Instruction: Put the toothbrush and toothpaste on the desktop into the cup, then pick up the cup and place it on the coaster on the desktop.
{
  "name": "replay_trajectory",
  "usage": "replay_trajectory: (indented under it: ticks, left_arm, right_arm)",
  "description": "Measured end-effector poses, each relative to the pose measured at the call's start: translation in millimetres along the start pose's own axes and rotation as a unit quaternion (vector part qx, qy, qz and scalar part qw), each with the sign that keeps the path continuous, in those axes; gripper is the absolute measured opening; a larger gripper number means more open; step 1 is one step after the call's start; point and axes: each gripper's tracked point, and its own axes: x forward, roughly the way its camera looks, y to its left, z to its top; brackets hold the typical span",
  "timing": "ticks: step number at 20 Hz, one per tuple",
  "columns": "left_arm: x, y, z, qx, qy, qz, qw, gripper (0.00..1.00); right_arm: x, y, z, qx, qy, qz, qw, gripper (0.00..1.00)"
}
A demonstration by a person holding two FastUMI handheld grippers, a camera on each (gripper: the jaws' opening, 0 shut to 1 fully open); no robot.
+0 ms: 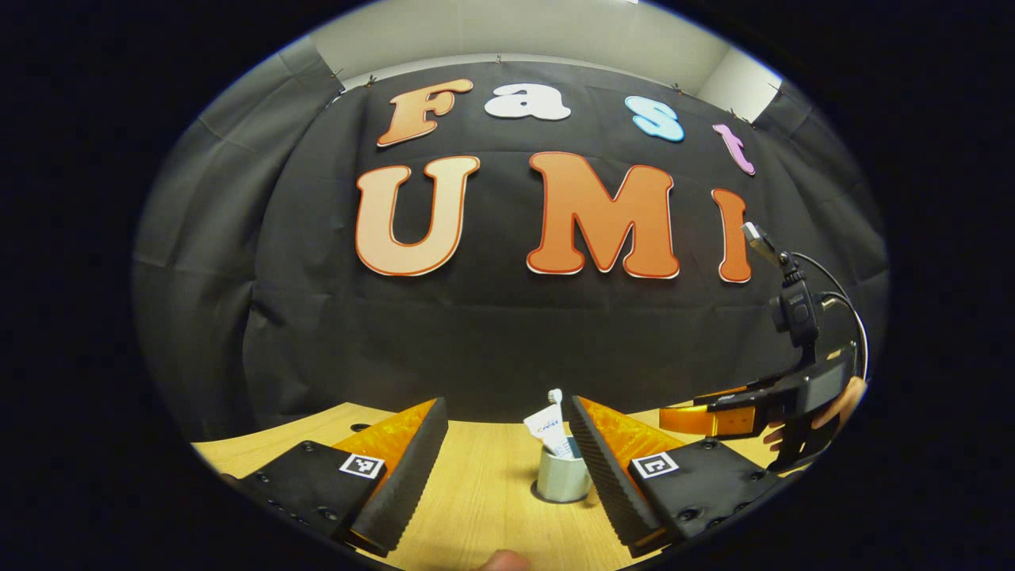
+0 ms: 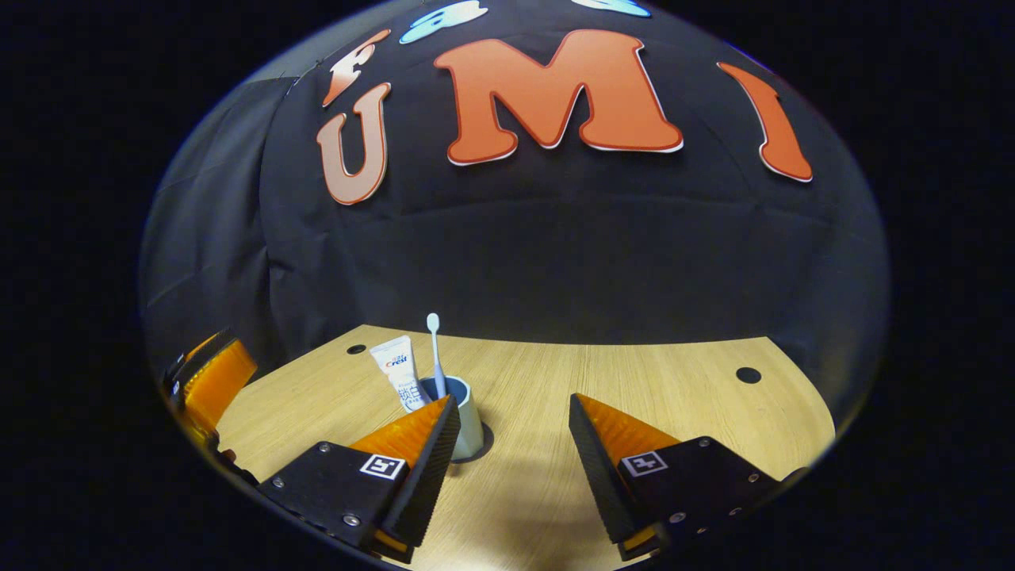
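Both hand-held grippers, left (image 1: 501,468) and right (image 2: 514,468), gape wide and empty, and beyond them the cup (image 2: 465,420) already holds toothbrush (image 2: 434,345) and toothpaste (image 2: 400,373), seemingly on the coaster (image 2: 482,452) mid-desk (image 2: 634,381) — looks done!

Left gripper (image 1: 503,452) held low and level, jaws spread wide, nothing between the fingers (image 1: 400,476). Right gripper (image 2: 514,444) likewise spread wide and gripping nothing, pointing forward and slightly down. Seen from the left gripper view, off to the side and a little ahead: right gripper (image 1: 698,418) carried by a hand (image 1: 825,416) wrapped around its rear body, fingers curled under. At that view's bottom edge, possibly a fingertip, too blurred to confirm.
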Motion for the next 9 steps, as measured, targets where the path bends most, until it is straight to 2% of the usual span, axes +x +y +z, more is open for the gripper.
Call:
replay_trajectory:
  ticks: [6,9]
  left_arm:
    - [11.1,-20.5,12.9,0.018,-0.013,0.003,1.0,0.98]
    - [13.7,-28.2,15.2,0.015,-0.019,0.002,1.0,0.98]
  right_arm:
    - [-24.8,-26.6,15.1,-0.04,-0.078,-0.025,0.996,0.84]
    - [-27.8,-26.9,15.6,-0.034,-0.099,-0.025,0.994,0.84]
